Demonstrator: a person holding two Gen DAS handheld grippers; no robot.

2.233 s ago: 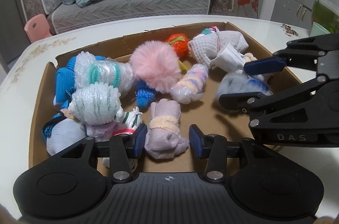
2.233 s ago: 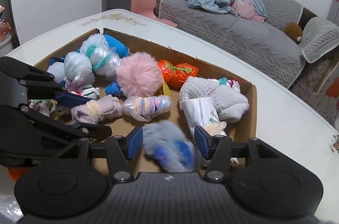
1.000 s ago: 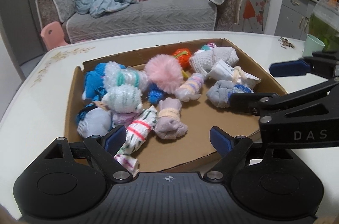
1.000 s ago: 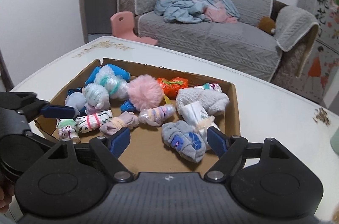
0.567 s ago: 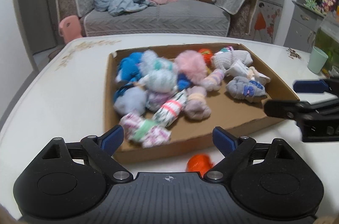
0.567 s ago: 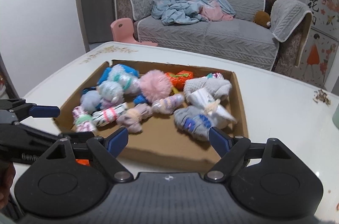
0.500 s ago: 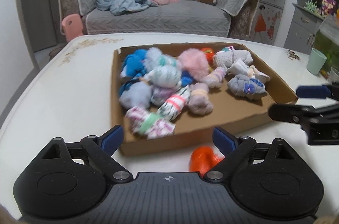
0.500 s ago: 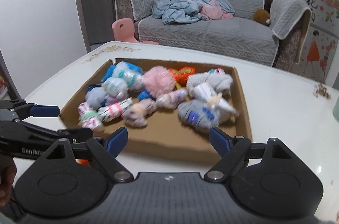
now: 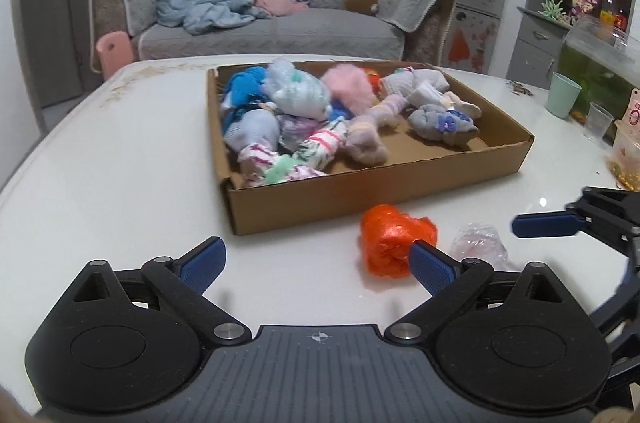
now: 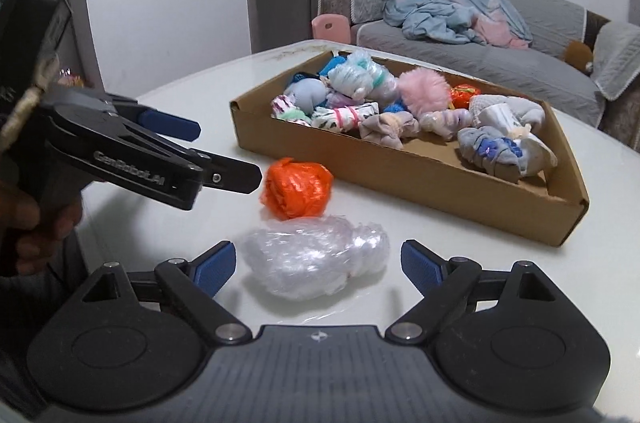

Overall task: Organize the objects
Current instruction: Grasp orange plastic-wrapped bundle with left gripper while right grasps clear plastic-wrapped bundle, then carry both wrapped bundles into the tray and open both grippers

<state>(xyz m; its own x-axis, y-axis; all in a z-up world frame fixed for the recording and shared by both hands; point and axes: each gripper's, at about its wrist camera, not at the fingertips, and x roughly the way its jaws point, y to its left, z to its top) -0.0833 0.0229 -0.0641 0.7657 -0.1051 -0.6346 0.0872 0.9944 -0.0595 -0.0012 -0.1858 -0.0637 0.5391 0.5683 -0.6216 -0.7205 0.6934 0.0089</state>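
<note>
Two wrapped bundles sit loose on the white bench (image 9: 120,151), just in front of the cardboard box (image 9: 376,191) — an orange bundle (image 10: 297,189) and a clear plastic-wrapped bundle (image 10: 316,263), touching or nearly so. Left gripper (image 9: 316,261): jaws spread and opening, bare bench between them, orange bundle at the right fingertip. Right gripper (image 10: 318,265): jaws spread and opening, clear bundle between them, pads not pressing it. Box holds a pile of rolled socks (image 9: 320,147) and a pink pompom (image 10: 424,91) — mostly at its left and far side.
</note>
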